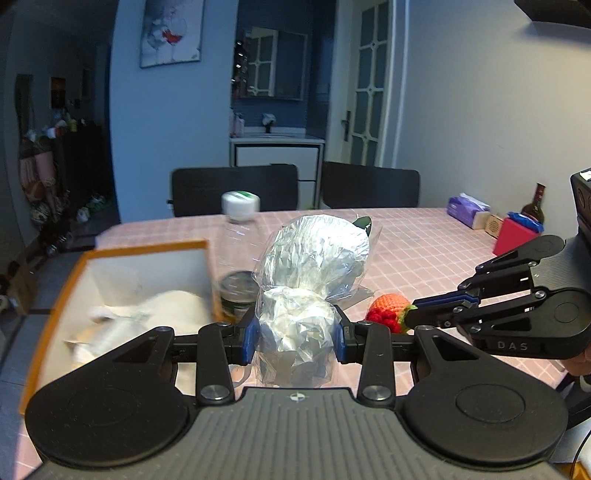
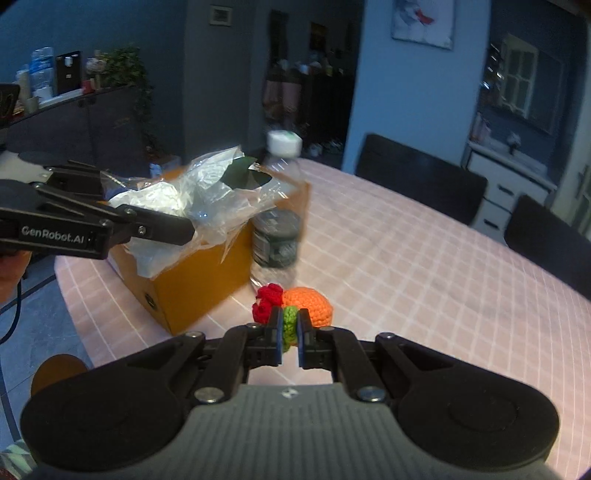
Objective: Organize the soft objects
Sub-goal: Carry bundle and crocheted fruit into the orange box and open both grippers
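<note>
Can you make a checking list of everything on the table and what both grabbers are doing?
Surface: pink checked tablecloth.
Job's things: crinkly clear plastic bag bundle; orange, red and green crocheted toy; orange cardboard box with white soft things inside.
Clutter: clear plastic water bottle with white cap beside the box; purple tissue pack; red box; dark bottle.
Grippers: left gripper clamps the bag bundle; right gripper pinches the toy's green part.
Cables: black cable by the floor.
Surroundings: black chairs, wine-glass picture.
</note>
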{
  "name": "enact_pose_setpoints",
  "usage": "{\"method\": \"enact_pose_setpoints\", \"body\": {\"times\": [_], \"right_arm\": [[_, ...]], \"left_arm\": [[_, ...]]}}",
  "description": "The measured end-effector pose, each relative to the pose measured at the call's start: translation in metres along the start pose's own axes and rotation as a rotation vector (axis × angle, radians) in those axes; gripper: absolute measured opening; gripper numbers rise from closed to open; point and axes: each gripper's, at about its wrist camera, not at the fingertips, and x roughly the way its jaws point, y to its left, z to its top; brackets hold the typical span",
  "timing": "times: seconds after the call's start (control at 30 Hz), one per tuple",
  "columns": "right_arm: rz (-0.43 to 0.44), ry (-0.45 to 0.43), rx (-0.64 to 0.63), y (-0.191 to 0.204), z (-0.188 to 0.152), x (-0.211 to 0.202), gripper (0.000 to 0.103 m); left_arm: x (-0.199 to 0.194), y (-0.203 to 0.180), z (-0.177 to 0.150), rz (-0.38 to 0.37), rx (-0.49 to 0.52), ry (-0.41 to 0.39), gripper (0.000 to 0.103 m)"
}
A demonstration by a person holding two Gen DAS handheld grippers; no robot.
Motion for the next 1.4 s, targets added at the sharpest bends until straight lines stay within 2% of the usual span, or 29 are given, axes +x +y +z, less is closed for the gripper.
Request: {"method": "enact_pose_setpoints", "body": {"times": [0.33, 0.6, 0.8, 0.9, 1.07, 1.17, 1.4], "right_arm": [[0.112, -0.063, -0.115, 0.05, 0.053, 0.029, 0.004], [0.154, -0.054, -0.182, 0.073, 0.087, 0.071, 0.004], [0.106, -0.021, -0.234, 0.083, 0.112, 0.116, 0.004], [0.078, 0.013, -0.263, 0.087, 0.125, 0.143, 0.004], [-0.003, 0.066, -0.313, 0.095, 0.134, 0.186, 0.004], [-0.064, 0.089, -0.329, 0.099, 0.135, 0.208, 0.004], [-0.19, 0.148, -0.258, 0.098, 0.139, 0.244, 0.004]], "left_arm": [[-0.03, 0.05, 0.015, 0.109, 0.019, -0.005, 0.044], [-0.018, 0.096, 0.025, 0.144, -0.044, 0.049, 0.044], [0.014, 0.123, 0.028, 0.125, -0.056, 0.071, 0.044], [0.036, 0.14, 0.033, 0.138, -0.068, 0.086, 0.044], [0.074, 0.167, 0.038, 0.081, -0.123, 0.157, 0.044], [0.096, 0.174, 0.042, 0.107, -0.065, 0.183, 0.044], [0.137, 0.179, 0.034, 0.136, 0.078, 0.263, 0.044]]}}
